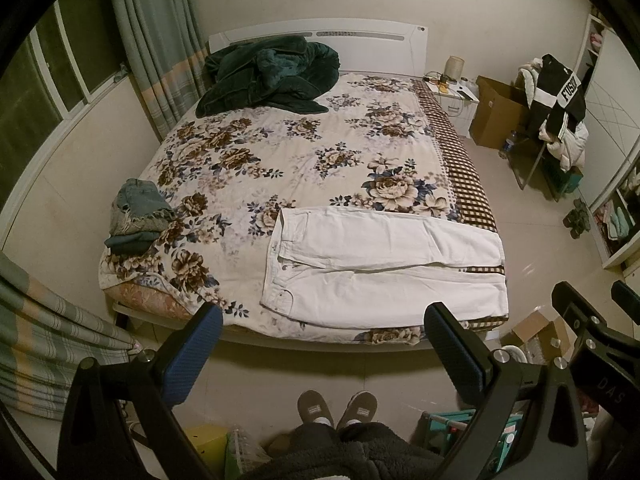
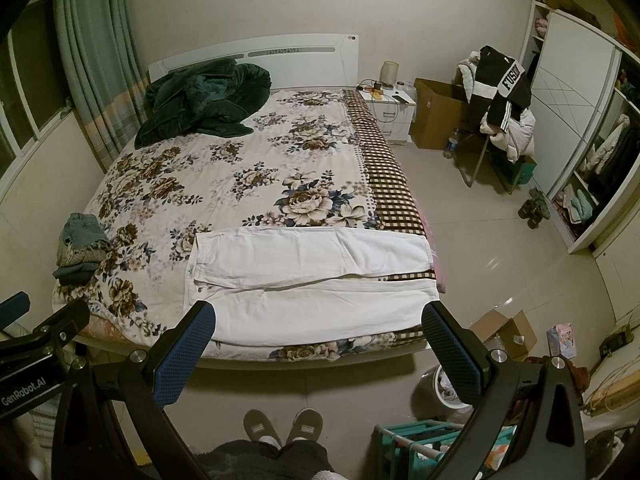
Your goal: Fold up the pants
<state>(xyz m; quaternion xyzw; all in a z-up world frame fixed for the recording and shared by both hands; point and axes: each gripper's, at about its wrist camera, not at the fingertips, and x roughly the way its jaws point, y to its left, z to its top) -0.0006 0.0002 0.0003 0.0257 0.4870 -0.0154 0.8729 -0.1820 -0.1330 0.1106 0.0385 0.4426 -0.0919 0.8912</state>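
Fingers (image 1: 202, 344) of both grippers spread wide; white pants (image 1: 384, 264) lie crosswise, waistband left.

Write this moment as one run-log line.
phase: pre-grasp | white pants: flat on bed | left gripper: open | right gripper: open

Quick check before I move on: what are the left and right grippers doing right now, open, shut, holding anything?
Left gripper: open, holding nothing.
Right gripper: open, holding nothing; white pants lie untouched on the bed.
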